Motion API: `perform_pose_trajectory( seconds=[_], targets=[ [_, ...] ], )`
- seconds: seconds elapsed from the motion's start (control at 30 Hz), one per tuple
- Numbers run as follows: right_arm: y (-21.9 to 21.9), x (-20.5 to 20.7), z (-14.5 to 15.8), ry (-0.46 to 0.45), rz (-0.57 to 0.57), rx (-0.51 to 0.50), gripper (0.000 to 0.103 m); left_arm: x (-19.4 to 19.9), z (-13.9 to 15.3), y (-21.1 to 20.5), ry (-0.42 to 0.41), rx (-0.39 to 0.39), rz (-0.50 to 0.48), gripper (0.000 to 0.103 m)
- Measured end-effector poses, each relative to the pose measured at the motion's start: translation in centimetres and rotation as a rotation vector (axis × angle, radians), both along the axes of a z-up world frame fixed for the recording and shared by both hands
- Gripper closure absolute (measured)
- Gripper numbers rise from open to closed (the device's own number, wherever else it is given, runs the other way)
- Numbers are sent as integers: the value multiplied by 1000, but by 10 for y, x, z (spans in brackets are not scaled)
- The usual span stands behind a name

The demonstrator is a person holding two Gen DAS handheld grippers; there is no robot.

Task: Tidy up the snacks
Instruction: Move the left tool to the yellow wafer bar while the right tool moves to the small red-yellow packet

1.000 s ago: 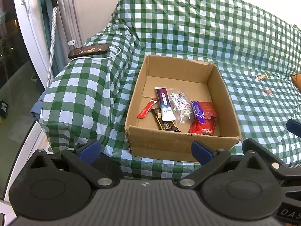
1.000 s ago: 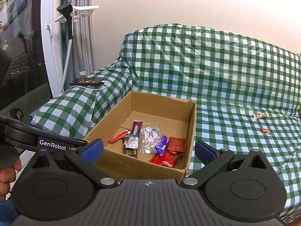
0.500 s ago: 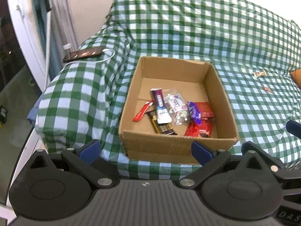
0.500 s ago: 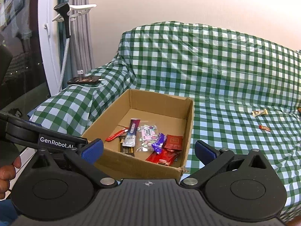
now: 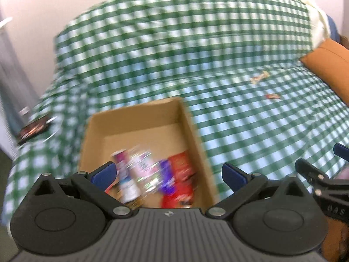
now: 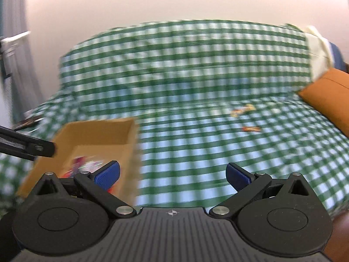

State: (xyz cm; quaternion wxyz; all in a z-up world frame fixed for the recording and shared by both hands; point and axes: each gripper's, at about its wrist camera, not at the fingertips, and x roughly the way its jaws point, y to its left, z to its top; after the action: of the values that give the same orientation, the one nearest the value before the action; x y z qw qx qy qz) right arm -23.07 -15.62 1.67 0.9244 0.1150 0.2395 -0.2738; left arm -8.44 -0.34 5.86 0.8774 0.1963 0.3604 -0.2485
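Both views were motion-blurred. The left hand-held gripper point(image 5: 168, 173) had its fingers spread apart and empty above the near end of the box point(image 5: 187, 120), which held several snacks point(image 5: 152, 174). The right hand-held gripper point(image 6: 172, 172) was likewise spread apart and empty, with the box point(image 6: 98, 131) at its left. Two wrapped snacks point(image 6: 243, 110) point(image 6: 252, 128) lay on the checked cover point(image 6: 196, 142), well apart from the box, near an orange cushion point(image 6: 327, 96).

One box point(image 5: 139, 128), two loose snacks point(image 5: 259, 77)

Snacks point(image 5: 150, 174), seemingly, inside box point(image 5: 133, 118)
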Motion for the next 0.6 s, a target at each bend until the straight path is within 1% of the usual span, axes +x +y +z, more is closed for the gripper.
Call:
perform_pose_trajectory(
  seconds=[0.1,0.17,0.27,0.33,0.37,0.4,0.47,0.53,0.6],
  targets=[
    [-67,5,-6,-6,-61,-23,0,30,-7,-65,34,7,-72,0],
    [-117,11,-14,-27,-91,-41,0,50,-15,-107,43,13,-115,0],
    [-195,29,-35,-28,-139,-61,0,90,-41,-183,79,31,-195,0],
    [-247,44,-56,-19,-155,-70,0,121,-67,-241,105,49,-245,0],
    [-273,54,-68,-8,-150,-77,0,134,-78,-262,101,57,-257,0],
    [-296,62,-81,3,-143,-91,0,149,-93,-292,86,68,-271,0],
    [-339,86,-108,38,-108,-134,0,174,-118,-337,73,81,-290,0],
    [-379,110,-138,70,-50,-113,0,199,-148,-384,87,104,-287,0],
    [-408,130,-160,80,-19,-86,0,223,-175,-426,106,112,-296,0]
  ],
)
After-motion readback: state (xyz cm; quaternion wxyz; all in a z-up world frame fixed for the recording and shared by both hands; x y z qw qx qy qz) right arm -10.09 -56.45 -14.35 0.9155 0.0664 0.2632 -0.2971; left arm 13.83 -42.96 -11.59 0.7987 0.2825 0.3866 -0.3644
